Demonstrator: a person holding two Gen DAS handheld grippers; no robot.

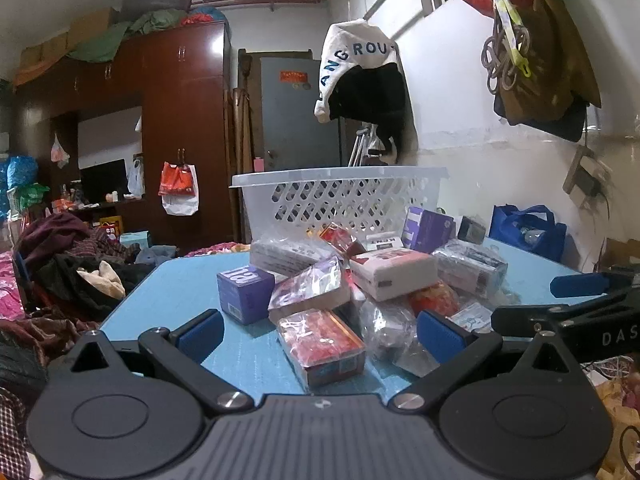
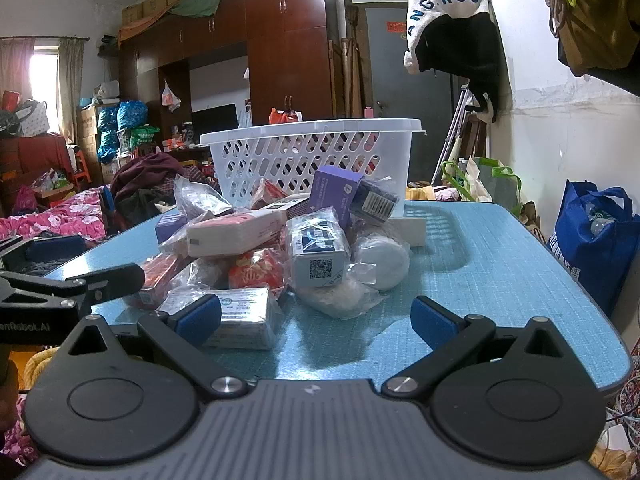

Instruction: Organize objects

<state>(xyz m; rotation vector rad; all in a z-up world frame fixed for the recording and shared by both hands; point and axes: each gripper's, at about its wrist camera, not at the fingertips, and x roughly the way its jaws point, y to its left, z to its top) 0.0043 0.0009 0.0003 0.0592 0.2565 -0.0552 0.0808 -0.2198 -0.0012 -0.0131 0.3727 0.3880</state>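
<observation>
While both my grippers hang wide apart and hold nothing, the pile sits heaped on the blue table, just ahead of them, with the white basket standing behind it at the far side.

My left gripper points slightly down at the near edge of the heap. Between its spread pads, but not touched by them, lies a red box in clear wrap. I judge it light and stiff, yet the film will be slippery, so I would take it across its short sides, where the pads bear on flat card rather than loose plastic. Left of it stands a purple cube box, bare card, apart from the rest and upright; that looks the easiest first take.

My right gripper faces the other flank. A wrapped silver box lies just beside its left pad, partly behind it; I cannot tell whether they touch. Further in, a box with a QR code stands bagged, and a white round thing in crinkled film leans by it. That one looks soft, so I would squeeze it gently. Anything pulled from low in the heap may topple the pink-and-white box lying on top.
</observation>
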